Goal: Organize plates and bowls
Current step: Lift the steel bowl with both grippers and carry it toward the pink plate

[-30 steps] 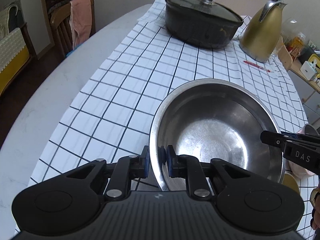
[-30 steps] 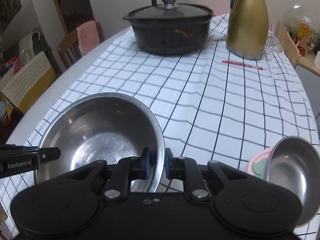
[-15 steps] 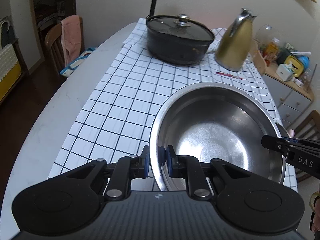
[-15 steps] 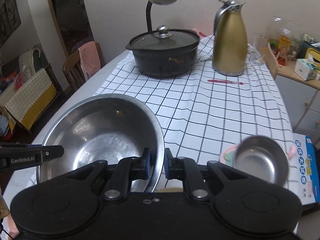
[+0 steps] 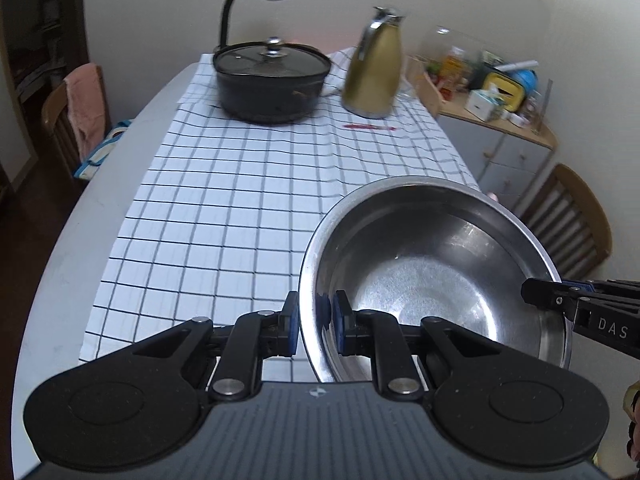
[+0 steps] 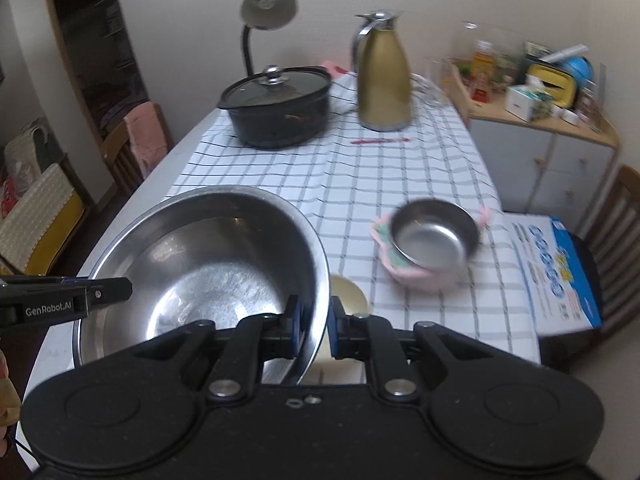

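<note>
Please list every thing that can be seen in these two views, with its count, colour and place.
big steel bowl: 1, silver, near end, clamped at its rim by both grippers
small steel bowl: 1, silver, sits in the pink dish
pink dish: 1, pink, right side of the cloth
pot with glass lid: 1, black, far end of the table
jug: 1, gold, right of the pot
pen: 1, red, in front of the jug
desk lamp: 1, grey, behind the pot
cloth: 1, white with dark grid, on the table
left gripper: 1, black, shut on the bowl rim
right gripper: 1, black, shut on the opposite rim
</note>
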{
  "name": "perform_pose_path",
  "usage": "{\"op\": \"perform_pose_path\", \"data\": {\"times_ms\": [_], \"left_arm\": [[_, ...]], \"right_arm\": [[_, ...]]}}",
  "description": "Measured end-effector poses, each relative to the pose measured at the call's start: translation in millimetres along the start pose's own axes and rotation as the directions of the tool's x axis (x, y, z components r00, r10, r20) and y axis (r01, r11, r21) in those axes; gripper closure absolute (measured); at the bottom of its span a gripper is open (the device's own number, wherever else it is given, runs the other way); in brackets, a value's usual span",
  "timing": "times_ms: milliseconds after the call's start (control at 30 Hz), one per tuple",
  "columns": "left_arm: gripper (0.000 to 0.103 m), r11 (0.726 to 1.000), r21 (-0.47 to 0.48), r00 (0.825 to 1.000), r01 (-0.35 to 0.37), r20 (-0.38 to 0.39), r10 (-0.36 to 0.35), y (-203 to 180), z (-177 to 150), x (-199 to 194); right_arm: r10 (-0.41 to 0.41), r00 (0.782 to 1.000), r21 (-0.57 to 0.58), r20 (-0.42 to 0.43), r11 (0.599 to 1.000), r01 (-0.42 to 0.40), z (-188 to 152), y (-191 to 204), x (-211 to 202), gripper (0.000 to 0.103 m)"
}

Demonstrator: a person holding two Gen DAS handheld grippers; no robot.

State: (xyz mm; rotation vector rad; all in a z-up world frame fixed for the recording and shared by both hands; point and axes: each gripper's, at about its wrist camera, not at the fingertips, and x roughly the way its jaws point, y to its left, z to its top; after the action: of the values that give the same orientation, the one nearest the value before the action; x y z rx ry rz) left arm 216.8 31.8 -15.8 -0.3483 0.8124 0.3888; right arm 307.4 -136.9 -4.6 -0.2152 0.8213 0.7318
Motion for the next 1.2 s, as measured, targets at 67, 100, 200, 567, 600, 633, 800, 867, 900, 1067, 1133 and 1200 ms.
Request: {"op": "perform_pose_path", "data": {"times_ms": [67,100,200,567,600,633,800,867,900,1067,1133,1200], "left_arm": [[0.087,0.999,0.034,1.0,0.027,-0.012,-0.026,-10.5,-9.6,-5.8],[0.087,0.998,0.054,0.999,0.038,-0.017,-0.037,-16.0,-14.7,-8.4],[0.087,0.992,0.104,0.997,0.074,-0.036,-0.071,-32.5,-30.6,-13.0],[0.087,0.958,0.24,0.982,0.154,-0.144,-0.122,-76.7,-95.0,-1.0],[0.087,0.955,0.251,0.98,0.16,-0.155,-0.123,-79.0,-102.5,2.0],[0.086,0.952,0.26,0.979,0.162,-0.163,-0.122,-80.6,-109.6,5.0],[0.086,0.938,0.292,0.967,0.184,-0.227,-0.118,-86.4,-143.0,23.1],[0.086,0.932,0.308,0.965,0.189,-0.234,-0.119,-87.0,-152.4,28.2],[0.086,0.931,0.313,0.965,0.189,-0.237,-0.116,-87.1,-156.1,30.7],[0.086,0.93,0.328,0.964,0.169,-0.25,-0.087,-87.5,-167.1,41.3],[0.086,0.93,0.326,0.963,0.168,-0.258,-0.084,-85.6,-169.3,44.4],[0.086,0.929,0.33,0.962,0.168,-0.259,-0.081,-84.4,-172.0,46.1]], "right_arm": [[-0.021,1.0,0.025,0.001,0.999,0.021,-12.5,-4.8,-13.4,0.089],[-0.032,0.999,0.039,0.001,0.999,0.032,-18.4,-7.9,-20.0,0.089],[-0.069,0.998,0.071,0.003,0.995,0.069,-36.4,-17.0,-37.0,0.089],[-0.164,0.984,0.188,-0.072,0.966,0.175,-117.1,-49.1,-63.4,0.089],[-0.168,0.982,0.196,-0.083,0.964,0.182,-124.6,-51.1,-62.6,0.089],[-0.174,0.98,0.202,-0.092,0.961,0.189,-131.3,-52.6,-61.7,0.089],[-0.191,0.972,0.215,-0.139,0.952,0.218,-165.0,-56.7,-53.4,0.089],[-0.192,0.969,0.215,-0.153,0.951,0.222,-176.0,-58.5,-49.2,0.089],[-0.186,0.97,0.214,-0.155,0.953,0.216,-181.3,-59.9,-47.0,0.089],[-0.171,0.972,0.205,-0.159,0.958,0.202,-200.0,-61.4,-36.1,0.088],[-0.162,0.973,0.208,-0.165,0.959,0.194,-204.8,-61.4,-33.6,0.088],[-0.152,0.974,0.203,-0.168,0.961,0.185,-208.7,-62.5,-31.9,0.088]]}}
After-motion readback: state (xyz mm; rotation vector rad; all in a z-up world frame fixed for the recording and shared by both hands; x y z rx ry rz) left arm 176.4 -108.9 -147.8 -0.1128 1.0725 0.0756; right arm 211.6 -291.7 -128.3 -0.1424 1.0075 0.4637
